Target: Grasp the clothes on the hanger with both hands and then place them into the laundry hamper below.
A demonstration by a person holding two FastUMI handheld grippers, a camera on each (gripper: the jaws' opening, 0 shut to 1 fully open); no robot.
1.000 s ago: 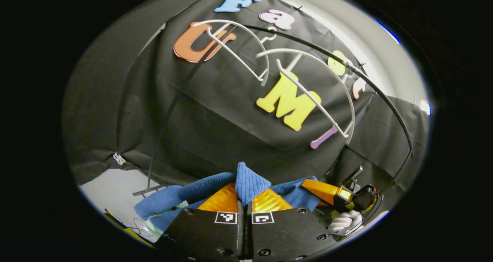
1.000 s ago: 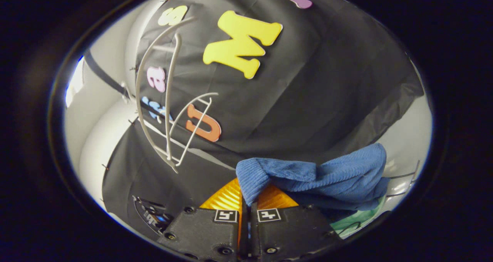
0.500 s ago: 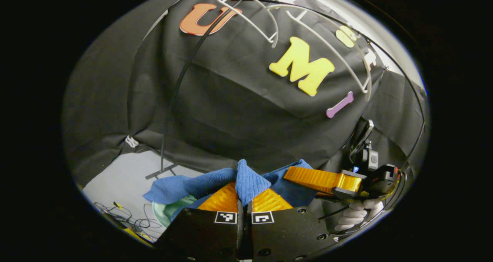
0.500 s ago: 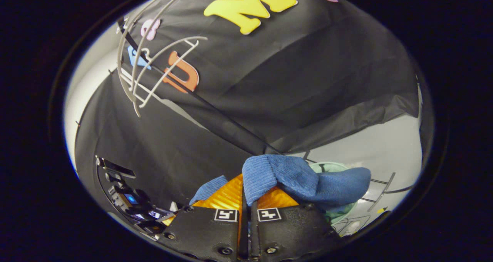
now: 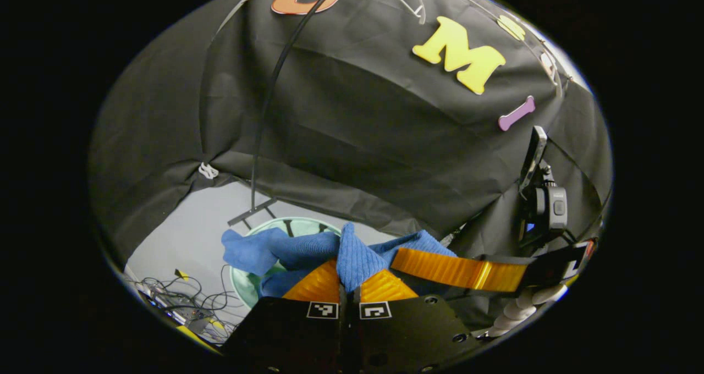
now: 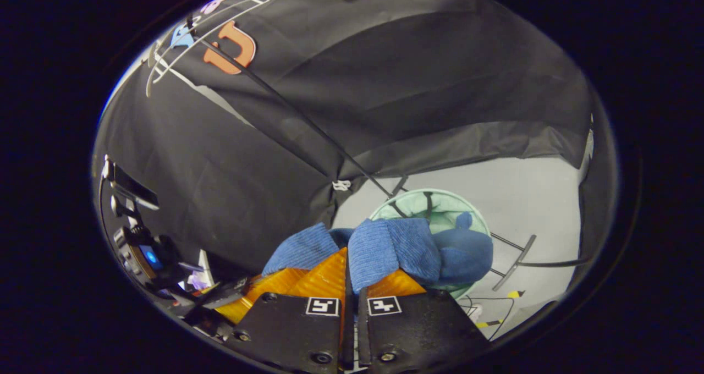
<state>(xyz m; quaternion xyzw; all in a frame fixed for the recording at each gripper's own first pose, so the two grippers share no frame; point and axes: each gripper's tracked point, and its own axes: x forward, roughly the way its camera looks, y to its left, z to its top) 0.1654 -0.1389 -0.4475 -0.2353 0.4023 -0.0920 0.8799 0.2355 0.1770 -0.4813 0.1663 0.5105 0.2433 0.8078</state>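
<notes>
Ribbed blue knit [image 5: 355,253] — round mesh hamper [image 6: 440,206]

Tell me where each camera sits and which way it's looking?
Left gripper view: rides the left gripper, looking forward and down at the blue garment and green hamper; the right gripper and a gloved hand show.
Right gripper view: rides the right gripper, facing the hamper.
Both share garment, hamper and clothes rack pole.
</notes>
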